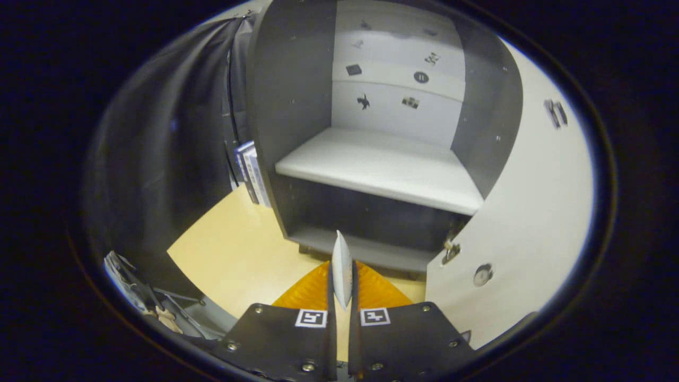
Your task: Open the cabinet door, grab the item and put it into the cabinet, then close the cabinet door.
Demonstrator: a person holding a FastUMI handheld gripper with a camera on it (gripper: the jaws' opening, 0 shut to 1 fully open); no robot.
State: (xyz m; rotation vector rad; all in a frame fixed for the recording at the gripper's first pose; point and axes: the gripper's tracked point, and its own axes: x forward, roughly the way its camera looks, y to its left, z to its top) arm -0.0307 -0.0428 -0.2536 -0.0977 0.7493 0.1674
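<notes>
Two fingers of the hand-held gripper [342, 313] stand close together at the bottom centre of the frame, pinching the thin white edge of a packet [342, 268] that rises upright between them. The orange body of the packet spreads out to either side behind the fingers, low over the yellow table [238, 254]. Beyond the fingers, in the upper middle of the frame, stands the grey cabinet [289, 106] with its inside open to view: a white shelf [382, 167] crosses it, with a darker compartment below, and small dark stickers dot the white back wall. The white cabinet door [530, 212] hangs swung open at the right of the frame, a round knob and a metal latch near its lower edge. A few books [249, 172] stand against the cabinet's left side, with black cloth behind them.
</notes>
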